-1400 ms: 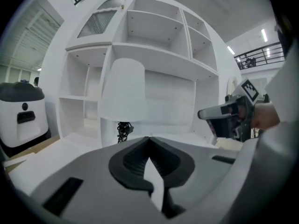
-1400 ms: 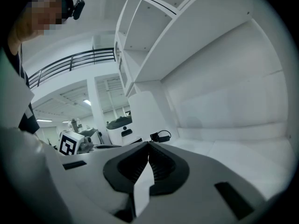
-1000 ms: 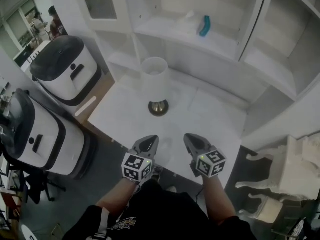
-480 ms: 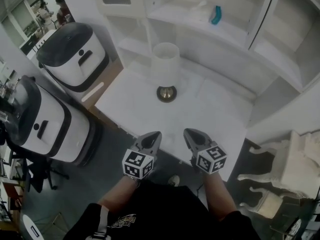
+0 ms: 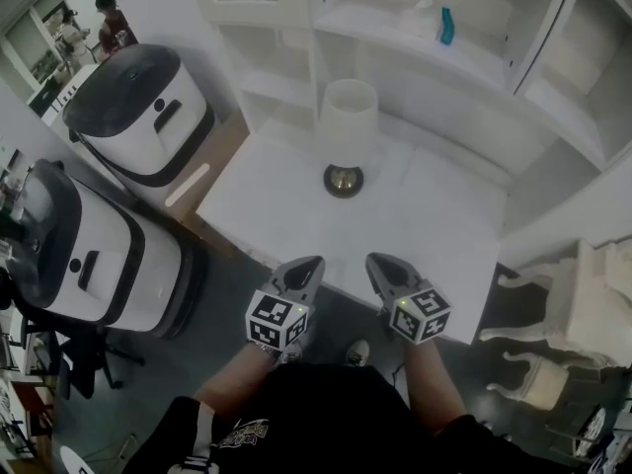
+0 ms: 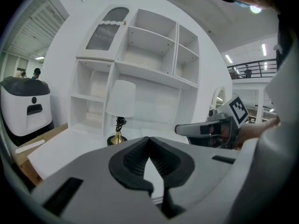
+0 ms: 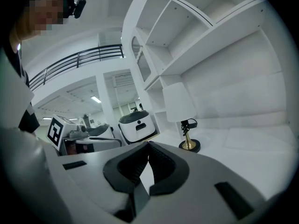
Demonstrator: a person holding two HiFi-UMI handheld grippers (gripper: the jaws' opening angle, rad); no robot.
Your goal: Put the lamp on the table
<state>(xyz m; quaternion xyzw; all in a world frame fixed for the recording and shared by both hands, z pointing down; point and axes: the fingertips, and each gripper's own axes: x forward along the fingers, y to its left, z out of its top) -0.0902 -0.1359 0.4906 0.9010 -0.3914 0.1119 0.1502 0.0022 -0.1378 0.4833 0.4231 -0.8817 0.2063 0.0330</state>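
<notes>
The lamp [image 5: 348, 134], with a white shade, a brass stem and a dark round base, stands upright on the white table [image 5: 286, 215] near its far side. It also shows in the left gripper view as the lamp [image 6: 119, 110] and in the right gripper view as the lamp [image 7: 181, 109]. My left gripper [image 5: 301, 273] hovers by the table's near edge, jaws shut and empty. Beside it my right gripper [image 5: 380, 270] is likewise shut with nothing held. Both are well short of the lamp.
A white shelf unit [image 5: 474, 57] stands behind the table and holds a teal object [image 5: 446, 26]. Two white and black machines [image 5: 143, 112] [image 5: 84, 255] stand to the left. An ornate white chair [image 5: 583, 314] is at the right. People stand far off [image 5: 109, 18].
The head view has drawn back: the table and lamp sit farther up in the frame. Both grippers have stayed low by the near table edge, still shut.
</notes>
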